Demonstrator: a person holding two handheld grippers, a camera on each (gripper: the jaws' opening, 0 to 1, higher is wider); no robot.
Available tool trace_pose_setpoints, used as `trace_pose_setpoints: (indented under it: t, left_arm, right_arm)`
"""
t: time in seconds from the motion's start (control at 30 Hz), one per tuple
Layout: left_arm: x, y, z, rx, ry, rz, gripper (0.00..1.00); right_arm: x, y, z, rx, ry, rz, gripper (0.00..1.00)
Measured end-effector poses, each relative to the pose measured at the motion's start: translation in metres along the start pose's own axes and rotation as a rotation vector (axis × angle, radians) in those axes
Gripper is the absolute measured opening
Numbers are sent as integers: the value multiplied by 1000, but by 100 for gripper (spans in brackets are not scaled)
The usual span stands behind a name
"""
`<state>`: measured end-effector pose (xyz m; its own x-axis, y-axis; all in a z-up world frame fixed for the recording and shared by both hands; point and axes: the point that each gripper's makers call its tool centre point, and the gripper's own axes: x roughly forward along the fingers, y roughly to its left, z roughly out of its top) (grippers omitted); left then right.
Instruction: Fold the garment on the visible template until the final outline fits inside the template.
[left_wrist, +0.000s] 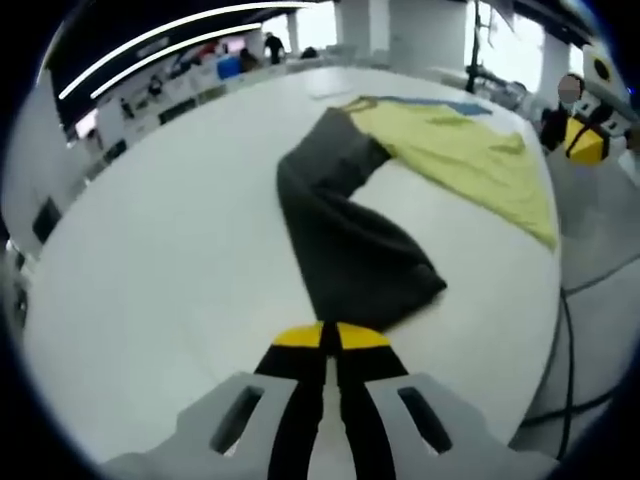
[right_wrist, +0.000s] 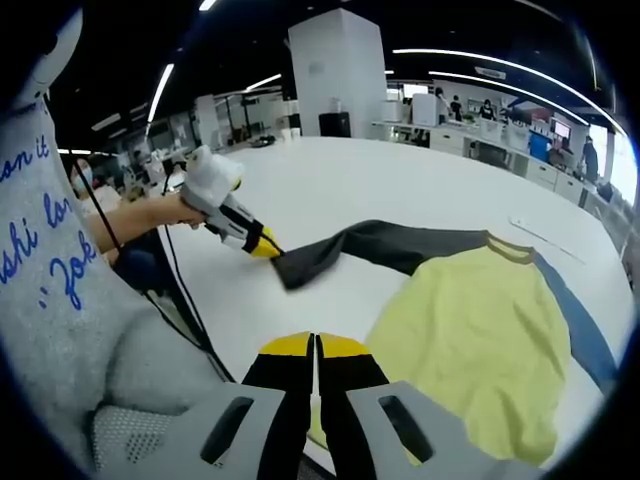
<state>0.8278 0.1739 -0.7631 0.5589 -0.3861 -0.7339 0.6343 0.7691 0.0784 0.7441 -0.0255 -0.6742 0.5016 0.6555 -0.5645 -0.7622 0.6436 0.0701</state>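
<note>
The garment (right_wrist: 470, 320), a yellow-bodied shirt with dark grey sleeves, lies spread on the white table (right_wrist: 380, 180). A blue strip (right_wrist: 575, 330) runs along its far side; whether that is the template's edge I cannot tell. In the right gripper view the left gripper (right_wrist: 268, 247) is held in a person's hand (right_wrist: 185, 208) at the end of one long grey sleeve (right_wrist: 370, 248), its yellow tips at the cuff. From the left gripper view, that gripper's own jaws are pressed together with the sleeve end lying just beyond the tips; whether cloth is pinched between them cannot be told. The right gripper (right_wrist: 315, 345) hovers at the yellow hem with its jaws together, nothing visibly caught. Desks and shelving (left_wrist: 190, 75) stand beyond the table.
</note>
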Motion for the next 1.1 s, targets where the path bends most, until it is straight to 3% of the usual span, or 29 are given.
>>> trace_pose_setpoints:
  t: [0.3, 0.33, 0.6, 0.7, 0.87, 1.1]
  left_arm:
    - [-14, 32, 4, -40, -43, 142, 0]
    - [-17, 42, 5, -44, -65, 186, 0]
    - [-29, 75, -2, -95, -83, 305, 0]
    - [-31, 96, 0, -94, -98, 377, 0]
    - [-34, 122, 3, -130, -124, 420, 0]
    - [-30, 144, 5, -136, -121, 440, 0]
  right_arm:
    - [0, 0, 0, -1, 3, -2, 1]
    - [0, -1, 0, -2, 2, -3, 1]
    - [0, 0, 0, -3, 1, 0, 1]
    - [1, 1, 0, -4, 2, 4, 1]
    - [-1, 0, 0, -3, 3, -2, 1]
    - [-1, -1, 1, 0, 3, -2, 1]
